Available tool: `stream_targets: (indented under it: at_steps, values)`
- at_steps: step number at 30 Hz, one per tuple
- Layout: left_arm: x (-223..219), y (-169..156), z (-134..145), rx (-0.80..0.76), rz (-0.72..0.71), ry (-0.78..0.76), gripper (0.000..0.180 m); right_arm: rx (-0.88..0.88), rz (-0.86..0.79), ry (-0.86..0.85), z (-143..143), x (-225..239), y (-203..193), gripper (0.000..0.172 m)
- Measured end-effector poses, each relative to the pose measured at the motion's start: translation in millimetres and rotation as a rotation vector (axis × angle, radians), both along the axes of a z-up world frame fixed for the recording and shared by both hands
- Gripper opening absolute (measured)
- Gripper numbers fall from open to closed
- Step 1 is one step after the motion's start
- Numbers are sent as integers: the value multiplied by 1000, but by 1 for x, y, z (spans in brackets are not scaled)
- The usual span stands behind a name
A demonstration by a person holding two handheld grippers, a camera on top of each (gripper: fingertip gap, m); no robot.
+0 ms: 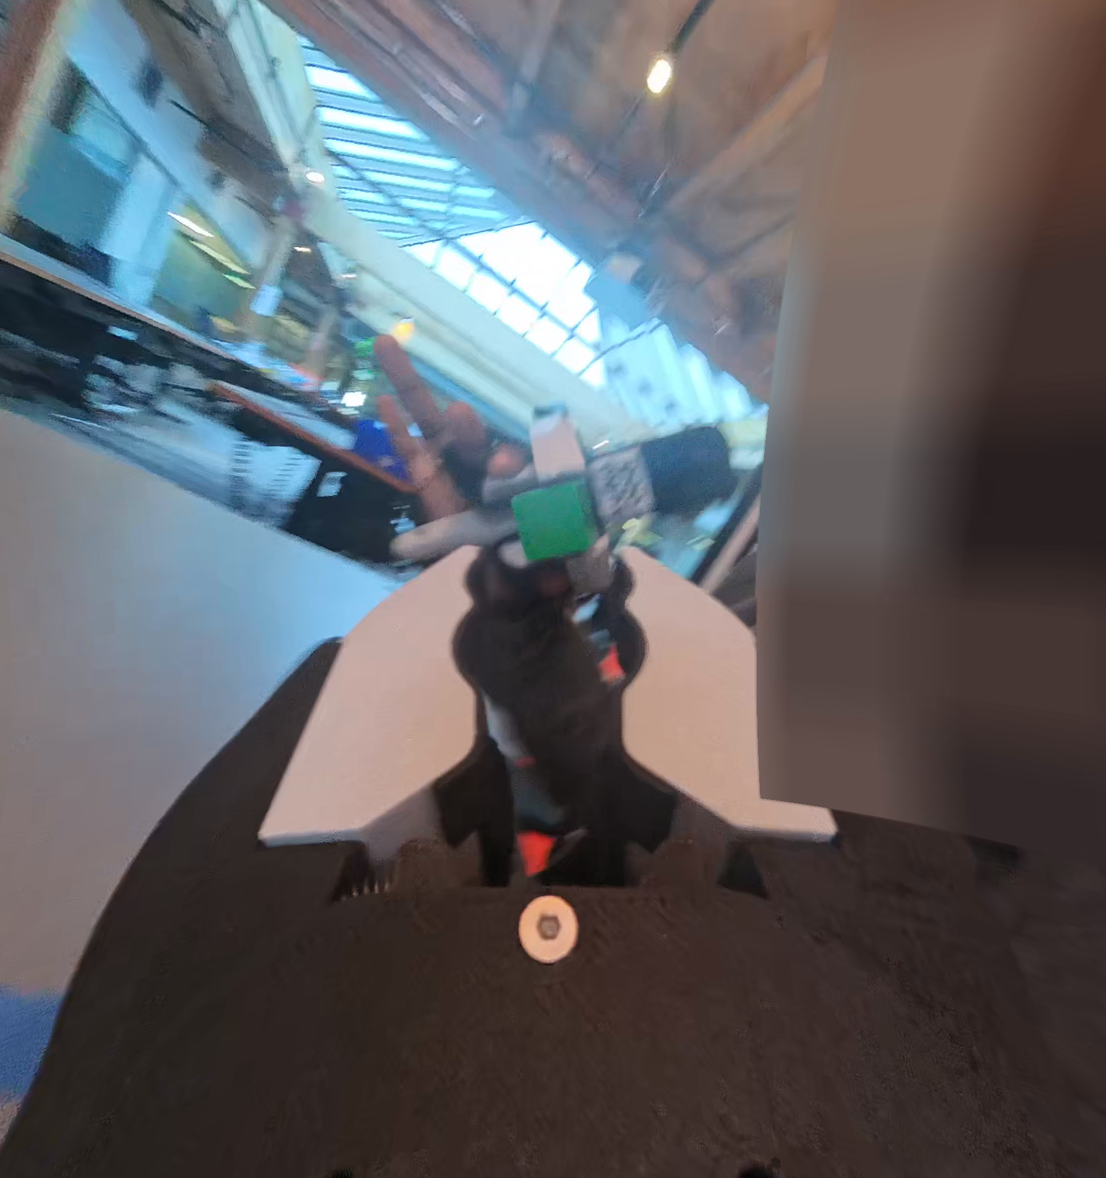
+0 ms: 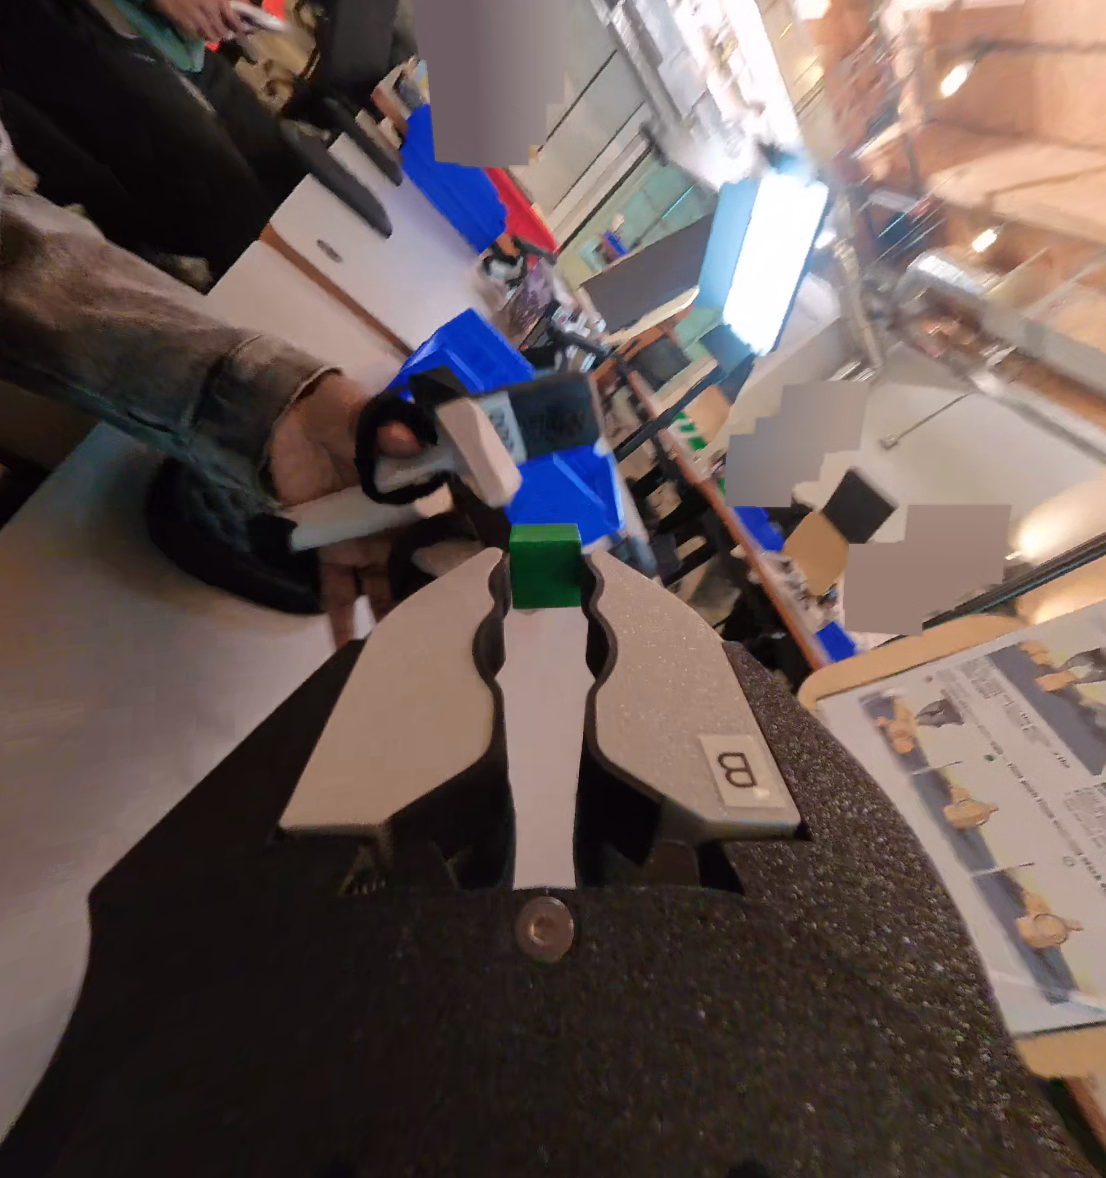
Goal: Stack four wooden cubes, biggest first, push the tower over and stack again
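A white lettered label (image 2: 740, 770) sits on the right gripper (image 2: 545, 577); a printed sheet (image 2: 1009, 797) lies beside

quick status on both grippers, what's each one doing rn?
Left gripper: fingers closed together, nothing between them.
Right gripper: closed on the green cube, held off the table.

One green cube (image 2: 545, 564); two grippers; perhaps two hands.

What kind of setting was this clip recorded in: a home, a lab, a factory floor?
Most likely a large shared workshop or lab hall, not a home. Long white tables run in rows, blue bins sit on them, and a high ceiling with skylights spans overhead. Other people stand nearby.
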State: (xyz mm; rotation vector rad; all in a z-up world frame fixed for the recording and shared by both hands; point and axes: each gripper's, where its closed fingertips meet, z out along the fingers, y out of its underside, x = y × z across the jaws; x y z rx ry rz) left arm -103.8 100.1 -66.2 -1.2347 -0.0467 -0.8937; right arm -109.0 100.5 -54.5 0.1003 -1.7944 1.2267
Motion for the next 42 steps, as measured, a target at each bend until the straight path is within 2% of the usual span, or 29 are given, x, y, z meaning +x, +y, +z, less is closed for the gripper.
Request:
stream_targets:
  at_steps: [1, 3, 5, 8, 13, 21, 36, 42]
  values:
    - [-4, 3, -10, -35, 81, 123, 53, 33, -9, -75, -2, -1, 10, 21]
    - [-12, 11, -37, -143, 240, 399, 66, 127, -74, -251, -10, -5, 34, 21]
    - [-15, 20, -62, -249, 329, 604, 78, 257, -129, -505, -28, -2, 54, 21]
    - [-4, 34, -85, -327, 305, 701, 81, 398, -218, -822, -49, 1, 69, 21]
    - [1, 50, -93, -340, 320, 731, 81, 522, -300, -1088, -68, 3, 66, 21]
    - [2, 51, -102, -351, 327, 772, 78, 579, -408, -1159, -77, 1, 65, 21]
    - [0, 47, -104, -356, 337, 804, 77, 599, -452, -1169, -85, 4, 60, 21]
    - [0, 47, -107, -364, 332, 810, 77, 568, -448, -1152, -84, 5, 63, 44]
